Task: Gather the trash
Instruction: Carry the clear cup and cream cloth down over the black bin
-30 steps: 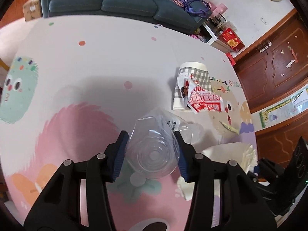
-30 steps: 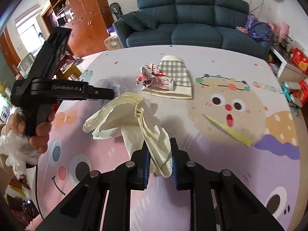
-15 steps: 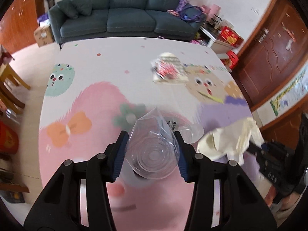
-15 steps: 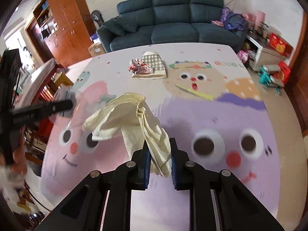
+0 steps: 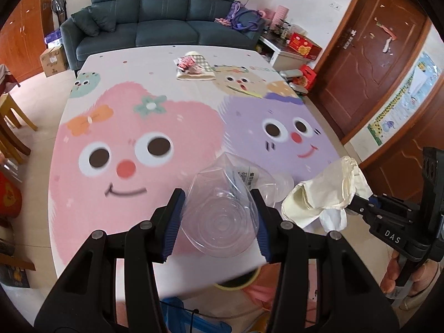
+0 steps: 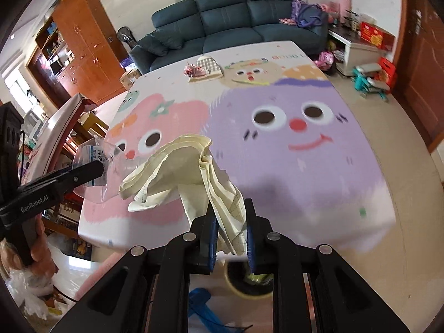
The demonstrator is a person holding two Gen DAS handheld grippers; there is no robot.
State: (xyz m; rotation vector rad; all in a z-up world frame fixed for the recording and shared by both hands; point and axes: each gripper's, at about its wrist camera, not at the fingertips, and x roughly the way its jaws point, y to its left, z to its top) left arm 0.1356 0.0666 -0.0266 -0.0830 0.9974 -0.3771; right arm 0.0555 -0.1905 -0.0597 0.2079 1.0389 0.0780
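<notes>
Right wrist: bin (image 6: 247, 280) under paper (image 6: 194, 172)

Your yellow bin (image 6: 247, 283) sits half-hidden behind the right gripper's fingers (image 6: 251, 238) — contents blurred — and the mat's print smears.

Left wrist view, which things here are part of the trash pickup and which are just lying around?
Part of the job:
- clear plastic bottle, held in the left hand-held gripper
- crumpled cream paper, held in the right hand-held gripper
- red-and-white wrapper on the mat
- bin below

Lying about:
- checked cloth
- sofa
- cardboard box
</notes>
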